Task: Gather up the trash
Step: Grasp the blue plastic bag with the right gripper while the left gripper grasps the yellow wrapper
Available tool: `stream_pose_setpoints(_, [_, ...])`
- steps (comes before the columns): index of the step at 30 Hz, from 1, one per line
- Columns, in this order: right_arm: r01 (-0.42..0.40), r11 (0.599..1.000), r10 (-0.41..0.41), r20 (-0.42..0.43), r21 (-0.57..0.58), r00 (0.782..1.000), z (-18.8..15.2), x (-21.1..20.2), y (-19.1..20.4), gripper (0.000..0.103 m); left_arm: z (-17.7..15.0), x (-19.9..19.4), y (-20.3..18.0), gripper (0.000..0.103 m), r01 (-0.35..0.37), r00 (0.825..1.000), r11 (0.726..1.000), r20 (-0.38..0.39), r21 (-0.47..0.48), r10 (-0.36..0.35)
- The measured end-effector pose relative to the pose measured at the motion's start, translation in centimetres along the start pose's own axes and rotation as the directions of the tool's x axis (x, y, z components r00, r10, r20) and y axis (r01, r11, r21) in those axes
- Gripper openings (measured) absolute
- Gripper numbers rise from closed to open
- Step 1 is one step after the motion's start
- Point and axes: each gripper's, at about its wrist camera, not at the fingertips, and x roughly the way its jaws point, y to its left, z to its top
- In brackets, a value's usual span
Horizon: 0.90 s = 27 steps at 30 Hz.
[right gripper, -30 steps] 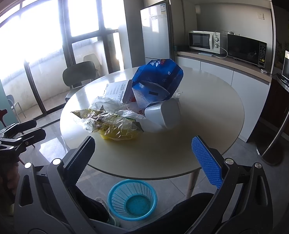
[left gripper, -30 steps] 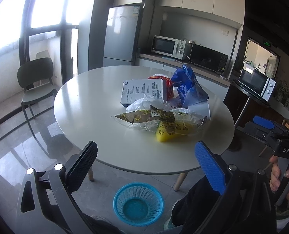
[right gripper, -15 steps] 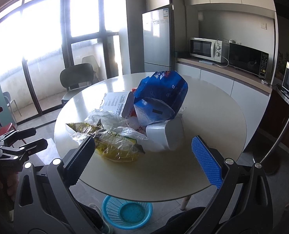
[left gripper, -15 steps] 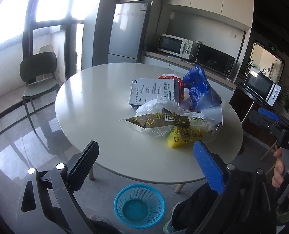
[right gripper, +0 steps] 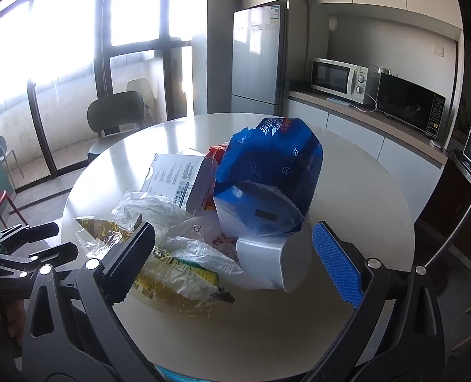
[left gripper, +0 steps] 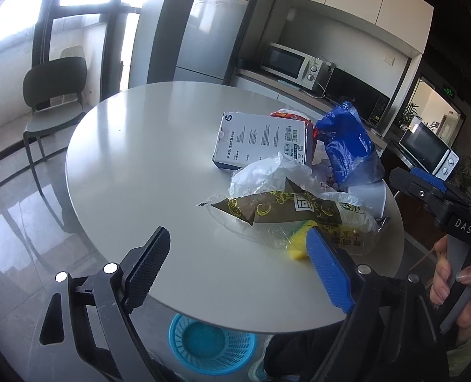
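Note:
A pile of trash lies on the round white table (left gripper: 133, 165): a brown and yellow clear wrapper (left gripper: 286, 213), a crumpled white plastic bag (left gripper: 267, 172), a white printed box (left gripper: 260, 140), a blue bag (left gripper: 346, 146) and a red packet (left gripper: 286, 114). A white cup (right gripper: 267, 264) lies on its side under the blue bag (right gripper: 273, 172). My left gripper (left gripper: 238, 267) hovers over the table's near edge just short of the wrapper, its jaws closing with nothing between them. My right gripper (right gripper: 235, 264) is open, with the cup and wrapper (right gripper: 178, 280) just ahead. A blue basket (left gripper: 210, 347) sits on the floor below.
A dark chair (left gripper: 54, 95) stands at the table's far left by the windows. A fridge (left gripper: 210, 31) and microwaves (left gripper: 292, 63) on a counter line the back wall. A red stool (right gripper: 0, 203) stands at the left. A hand (left gripper: 458, 283) holds the right gripper's handle.
Both grippers have moved in toward the table and the pile, which now looks larger. The basket has slid partly under the table edge in view. The left jaws stand slightly narrower.

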Motion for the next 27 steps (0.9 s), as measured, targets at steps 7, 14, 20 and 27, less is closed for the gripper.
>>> stream_pose_setpoints(7, [0.038,0.999,-0.038,-0.026,-0.01,0.999,1.5,3.6,-0.1,0.085,0.7,2.3,0.8,0.073,0.059,0.997,0.997,-0.041,-0.051,-0.061])
stream_pose_setpoints(14, [0.076,0.997,-0.077,-0.06,-0.027,0.995,2.1,5.7,-0.8,0.059,1.1,3.9,0.9,0.039,0.109,0.991,0.992,-0.074,-0.07,-0.114])
stream_pose_setpoints(20, [0.076,0.997,-0.076,-0.018,-0.014,0.997,2.2,5.4,-1.3,0.039,1.4,2.7,0.0,0.005,0.156,0.987,0.987,-0.029,-0.037,-0.157])
stream_pose_setpoints(27, [0.075,0.997,-0.076,0.052,0.015,0.996,3.2,3.6,-2.7,0.015,2.1,-0.6,-2.3,0.002,0.213,0.974,0.976,0.074,0.036,-0.215])
